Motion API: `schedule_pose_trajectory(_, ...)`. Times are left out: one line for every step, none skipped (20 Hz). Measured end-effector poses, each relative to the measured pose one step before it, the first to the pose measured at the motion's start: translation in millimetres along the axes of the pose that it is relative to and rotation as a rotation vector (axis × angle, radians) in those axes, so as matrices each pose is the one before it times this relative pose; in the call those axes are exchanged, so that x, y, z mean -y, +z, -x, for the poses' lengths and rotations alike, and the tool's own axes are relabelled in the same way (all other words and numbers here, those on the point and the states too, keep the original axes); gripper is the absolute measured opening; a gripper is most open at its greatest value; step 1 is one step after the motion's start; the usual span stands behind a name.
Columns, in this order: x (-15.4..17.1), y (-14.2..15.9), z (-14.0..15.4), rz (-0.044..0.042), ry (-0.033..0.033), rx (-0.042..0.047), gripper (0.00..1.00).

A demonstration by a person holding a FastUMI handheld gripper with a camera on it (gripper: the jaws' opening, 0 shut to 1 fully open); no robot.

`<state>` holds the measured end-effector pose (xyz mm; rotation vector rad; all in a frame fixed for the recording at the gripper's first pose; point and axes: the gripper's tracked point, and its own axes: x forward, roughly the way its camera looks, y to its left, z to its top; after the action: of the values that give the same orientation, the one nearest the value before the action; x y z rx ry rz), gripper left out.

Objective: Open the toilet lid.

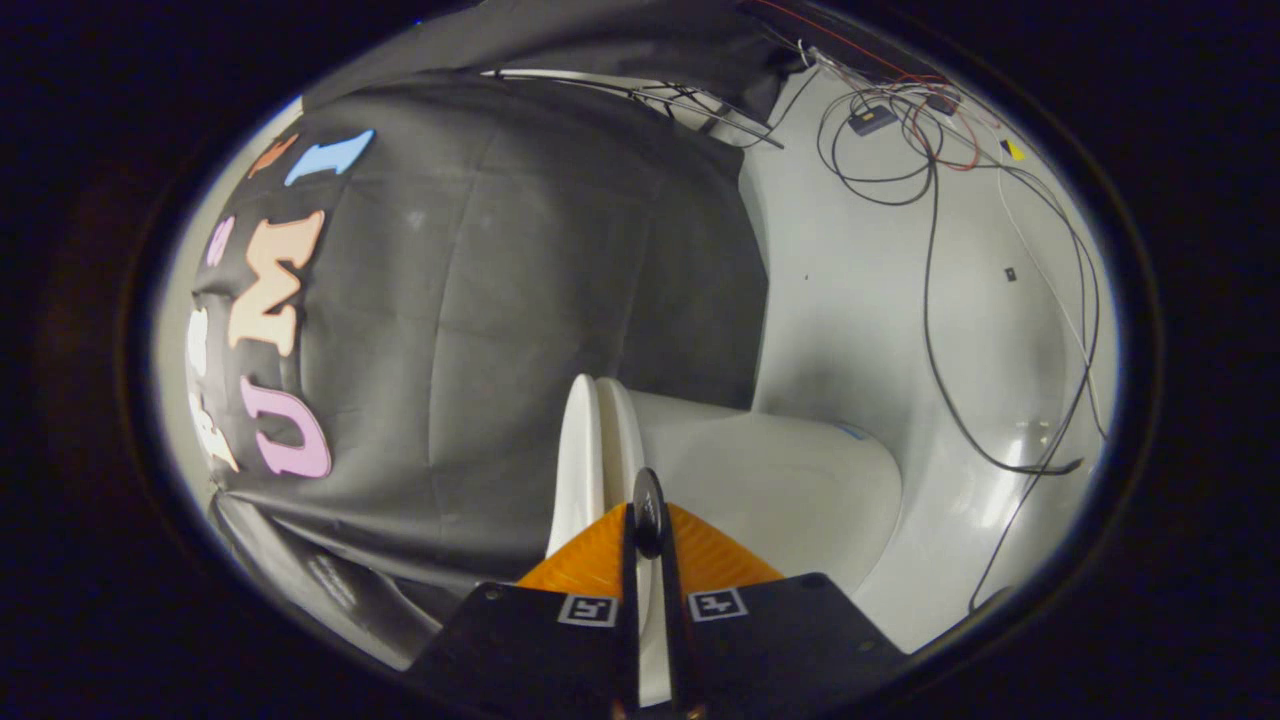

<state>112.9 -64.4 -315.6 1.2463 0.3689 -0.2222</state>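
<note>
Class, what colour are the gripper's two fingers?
Orange, seen in the gripper view: fingers nearly together at the white toilet lid.

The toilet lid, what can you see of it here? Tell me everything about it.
The white, glossy, plastic-looking toilet lid appears edge-on as a thin curved slab, with a second white layer, probably the seat, right beside it. The white toilet body bulges beyond. The orange-and-black gripper has its fingers nearly closed at the lid's edge, a thin white strip showing between them; whether both press on it cannot be told. Black cloth hangs behind the lid.
</note>
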Motion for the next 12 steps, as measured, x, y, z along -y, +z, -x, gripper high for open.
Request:
schedule_pose_trajectory(-3.64, 0.17, 0.46, -0.00815, 0.01776, 0.0009, 0.09)
schedule_pose_trajectory(-1.97, -1.27, 0.54, 0.00726, 0.01048, 0.00295, 0.05)
schedule_pose_trajectory(-3.98, 0.07, 0.39, 0.01958, 0.00959, 0.00163, 0.04)
schedule_pose_trajectory(-5.14, -0.1, 1.24, 0.02417, 0.01645, -0.003, 0.04)
schedule_pose_trajectory(-8.04, 1.1, 0.19, 0.02905, 0.0212, 0.00221, 0.04)
schedule_pose_trajectory(-10.66, 0.18, 0.65, 0.02999, 0.02063, 0.00159, 0.04)
schedule_pose_trajectory(-10.42, 0.9, -1.29, 0.02942, 0.01619, -0.00385, 0.04)
schedule_pose_trajectory(-10.42, -0.77, 0.97, 0.02715, 0.01408, -0.00585, 0.04)
schedule_pose_trajectory(-9.34, 1.1, 0.71, 0.02581, 0.00509, -0.00552, 0.04)
schedule_pose_trajectory(-7.89, 0.73, 0.89, 0.02877, -0.00635, -0.00458, 0.04)
schedule_pose_trajectory(-8.38, 0.39, 1.45, 0.02973, -0.00547, -0.00672, 0.04)
schedule_pose_trajectory(-10.29, 0.16, 1.34, 0.03379, -0.00243, -0.00289, 0.04)
